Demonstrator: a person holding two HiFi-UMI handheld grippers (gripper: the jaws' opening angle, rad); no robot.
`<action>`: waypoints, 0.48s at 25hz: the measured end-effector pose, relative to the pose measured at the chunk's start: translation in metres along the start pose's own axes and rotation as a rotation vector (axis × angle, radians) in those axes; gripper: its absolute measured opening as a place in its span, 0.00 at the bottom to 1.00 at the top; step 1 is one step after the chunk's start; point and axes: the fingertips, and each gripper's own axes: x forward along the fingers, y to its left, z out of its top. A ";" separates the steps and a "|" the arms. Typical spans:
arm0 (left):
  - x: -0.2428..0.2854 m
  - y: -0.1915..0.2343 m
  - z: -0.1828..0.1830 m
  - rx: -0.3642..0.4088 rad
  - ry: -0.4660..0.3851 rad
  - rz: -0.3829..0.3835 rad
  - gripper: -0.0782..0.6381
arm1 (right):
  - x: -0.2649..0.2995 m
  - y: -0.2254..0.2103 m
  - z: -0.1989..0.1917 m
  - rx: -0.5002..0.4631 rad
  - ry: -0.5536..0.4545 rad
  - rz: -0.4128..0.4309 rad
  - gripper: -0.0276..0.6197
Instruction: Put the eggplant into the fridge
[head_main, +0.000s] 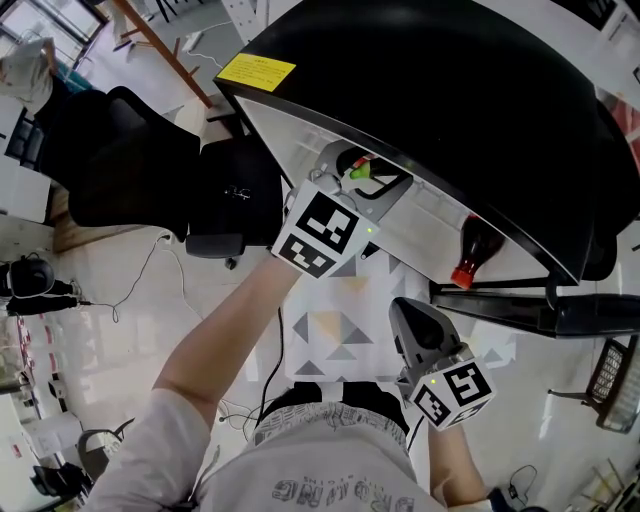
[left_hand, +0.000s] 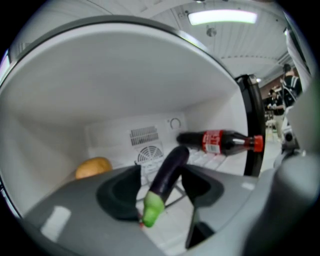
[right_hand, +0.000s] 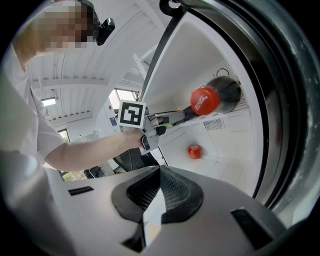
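The eggplant (left_hand: 169, 170), dark purple with a green stem end (head_main: 358, 171), lies slanted between the jaws of my left gripper (left_hand: 161, 176), stem end towards the camera. That gripper (head_main: 365, 172) reaches into the white inside of the black fridge (head_main: 450, 90). Its jaws stand wide, with a gap showing between the left pad and the eggplant. The wire shelf (left_hand: 210, 159) runs under the eggplant. My right gripper (right_hand: 160, 170) is shut on nothing and hangs outside the fridge, lower right in the head view (head_main: 405, 305). It looks at the left gripper (right_hand: 165, 126).
A cola bottle (left_hand: 215, 141) with a red cap lies on the shelf at the right (head_main: 475, 250). A yellow-brown round thing (left_hand: 93, 167) sits at the back left. A red round fruit (right_hand: 194, 151) lies lower in the fridge. The open door's edge (left_hand: 252, 125) stands right.
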 end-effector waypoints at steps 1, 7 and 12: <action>-0.002 0.000 0.000 0.000 -0.003 0.001 0.47 | 0.000 0.000 0.000 0.000 -0.001 -0.001 0.05; -0.009 -0.003 0.004 0.001 -0.011 -0.005 0.48 | -0.003 0.004 0.000 -0.003 -0.009 -0.003 0.05; -0.014 -0.008 0.008 0.006 -0.017 -0.014 0.48 | -0.004 0.009 -0.001 -0.006 -0.014 -0.001 0.05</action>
